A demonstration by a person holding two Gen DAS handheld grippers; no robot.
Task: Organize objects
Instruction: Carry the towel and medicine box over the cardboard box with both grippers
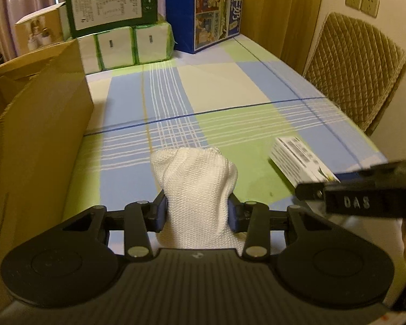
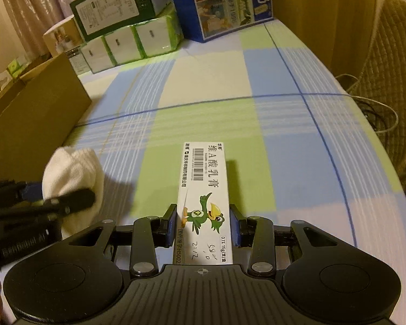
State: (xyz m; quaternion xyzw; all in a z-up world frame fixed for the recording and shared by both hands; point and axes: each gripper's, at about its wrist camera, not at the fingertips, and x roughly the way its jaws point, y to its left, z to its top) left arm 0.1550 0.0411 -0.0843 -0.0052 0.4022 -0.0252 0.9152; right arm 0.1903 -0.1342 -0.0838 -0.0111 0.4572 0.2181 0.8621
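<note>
Above checked tablecloth (image 2: 216, 81), left gripper (image 1: 197, 212) clamps a white sock (image 1: 197, 189); right gripper (image 2: 204, 226) pinches an ointment box (image 2: 203, 195).

The left gripper (image 1: 197, 214) jaws clamp a white knitted sock (image 1: 197, 192) above the checked tablecloth (image 1: 230, 86).

Readable stuff here: the white ointment box (image 2: 204, 203) says 维A酸乳膏 in big green characters, with a barcode beside it, a green cartoon bird, "0.1% 15g/支/盒" near the bottom edge, part of "国药准字H5002" along the side, and handwritten "2:12" plus a scrawl like "58". The blue milk carton (image 1: 216, 8) at the back reads 纯牛奶, and something like 1955. The right gripper (image 1: 370, 195) has "DAS" on its black body. The green box label (image 1: 108, 2) is too small to read.
</note>
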